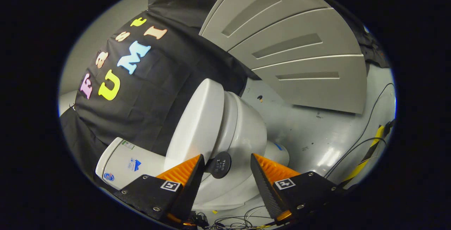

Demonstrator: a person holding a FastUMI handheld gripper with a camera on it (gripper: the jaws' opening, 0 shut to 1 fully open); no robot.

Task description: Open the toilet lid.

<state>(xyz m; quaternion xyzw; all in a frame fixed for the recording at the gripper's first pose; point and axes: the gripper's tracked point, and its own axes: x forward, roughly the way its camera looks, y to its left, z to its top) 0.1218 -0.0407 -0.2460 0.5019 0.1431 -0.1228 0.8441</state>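
Observation:
The white toilet appears rolled sideways in the gripper view. Its lid (197,117) lies down against the seat and bowl (246,131). The tank (123,163), which carries stickers, stands beside my left finger. A round black tab (220,165) sticks out from the lid's edge. My gripper (227,162) is open. The tab sits between the fingertips, closer to the left finger (186,173) than to the right finger (267,173). Neither finger presses on it.
Beyond the toilet, grey panelled doors (299,47) stand over a glossy grey floor (317,131). Black cables (366,128) and a yellow-and-black striped strip (366,159) run along the floor past the right finger. More loose cables (232,221) lie under the fingers.

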